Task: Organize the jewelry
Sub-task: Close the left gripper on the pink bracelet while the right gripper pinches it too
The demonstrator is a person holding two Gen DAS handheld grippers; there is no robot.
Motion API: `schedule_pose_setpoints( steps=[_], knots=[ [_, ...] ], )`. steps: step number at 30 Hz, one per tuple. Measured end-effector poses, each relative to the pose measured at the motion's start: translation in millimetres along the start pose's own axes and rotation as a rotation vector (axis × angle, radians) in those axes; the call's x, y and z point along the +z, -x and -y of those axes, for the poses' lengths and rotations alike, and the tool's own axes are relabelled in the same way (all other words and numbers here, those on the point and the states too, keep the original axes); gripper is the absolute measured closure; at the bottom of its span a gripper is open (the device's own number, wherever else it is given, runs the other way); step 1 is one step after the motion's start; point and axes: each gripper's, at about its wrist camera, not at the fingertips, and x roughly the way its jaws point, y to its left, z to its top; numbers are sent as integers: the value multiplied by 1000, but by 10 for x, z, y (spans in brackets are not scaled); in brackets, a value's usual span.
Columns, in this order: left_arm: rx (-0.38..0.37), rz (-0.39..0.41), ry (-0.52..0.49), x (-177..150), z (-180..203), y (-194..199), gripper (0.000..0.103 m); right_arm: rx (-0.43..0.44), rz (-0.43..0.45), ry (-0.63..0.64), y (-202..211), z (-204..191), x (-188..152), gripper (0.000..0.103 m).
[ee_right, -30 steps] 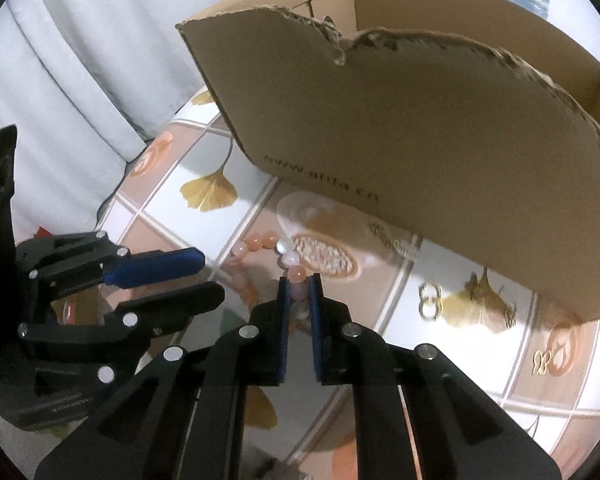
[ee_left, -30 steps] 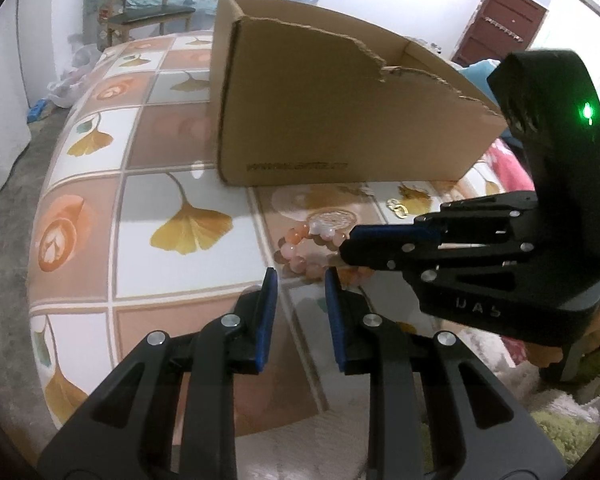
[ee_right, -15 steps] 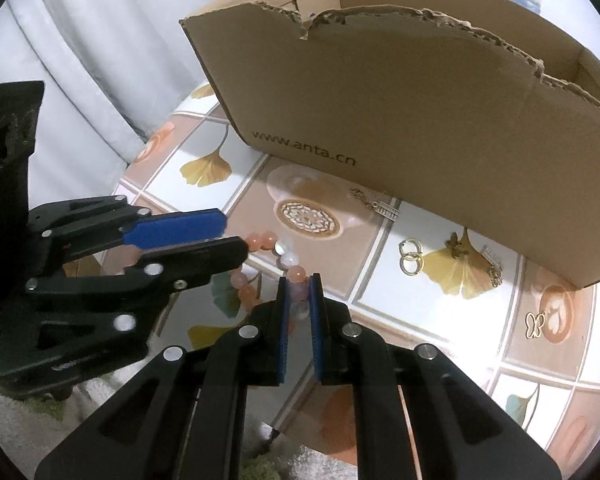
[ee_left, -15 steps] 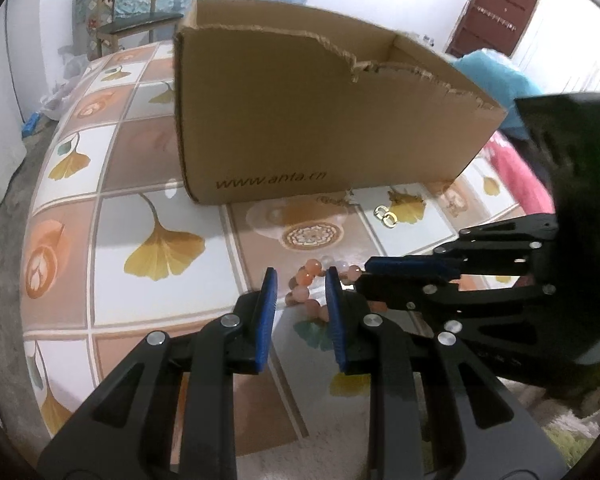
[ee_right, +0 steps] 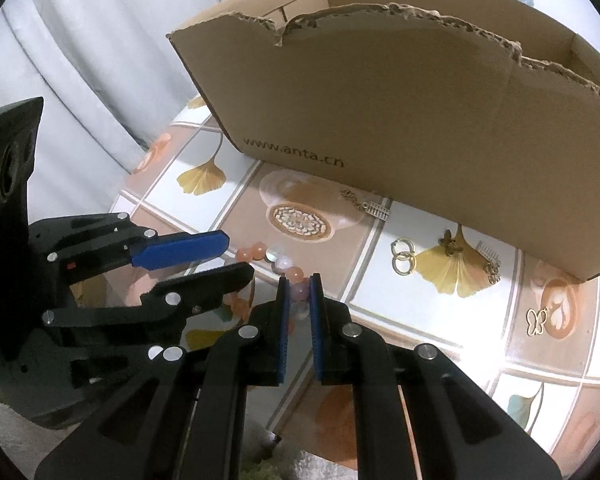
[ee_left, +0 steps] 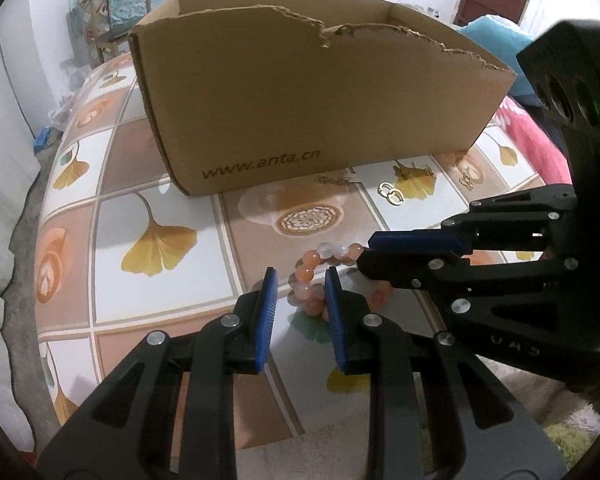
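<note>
A pink and white bead bracelet [ee_left: 320,270] is held just above the tiled table in front of the cardboard box [ee_left: 300,92]. My right gripper [ee_right: 299,284] is shut on the bracelet [ee_right: 296,280] and shows from the right in the left wrist view [ee_left: 364,252]. My left gripper [ee_left: 300,280] is open, its blue pads on either side of the bracelet's near beads, and shows in the right wrist view [ee_right: 236,256]. Gold rings [ee_right: 402,256], a chain charm [ee_right: 370,206], gold pieces [ee_right: 472,256] and a butterfly charm [ee_right: 537,322] lie along the box.
The box [ee_right: 420,100] is open-topped with a torn front rim, at the table's back. The round table [ee_left: 112,224] has a ginkgo-leaf tile pattern. A chair [ee_left: 112,12] stands behind, pink cloth [ee_left: 540,144] to the right, white curtain [ee_right: 80,60] to the left.
Both grippers pulled back from the box toward the table's near edge, and the right one carried the bracelet along. The left jaws now straddle the bracelet's near beads.
</note>
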Motion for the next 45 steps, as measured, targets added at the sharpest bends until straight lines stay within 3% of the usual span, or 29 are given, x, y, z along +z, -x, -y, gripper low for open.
schedule_pose_setpoints(
  steps=[6, 12, 23, 35, 45],
  knots=[
    [8, 9, -2, -19, 2, 10, 92, -10, 1, -3, 39, 13, 7, 93],
    [-1, 18, 1, -31, -1, 16, 94, -16, 6, -12, 46, 13, 10, 93],
    [-11, 55, -13, -51, 31, 83, 94, -24, 32, -40, 89, 71, 9, 93],
    [-30, 37, -29, -47, 24, 36, 94, -61, 26, -33, 72, -2, 31, 93],
    [-33, 38, -28, -29, 12, 23, 94, -31, 22, -57, 74, 66, 11, 93]
  ],
)
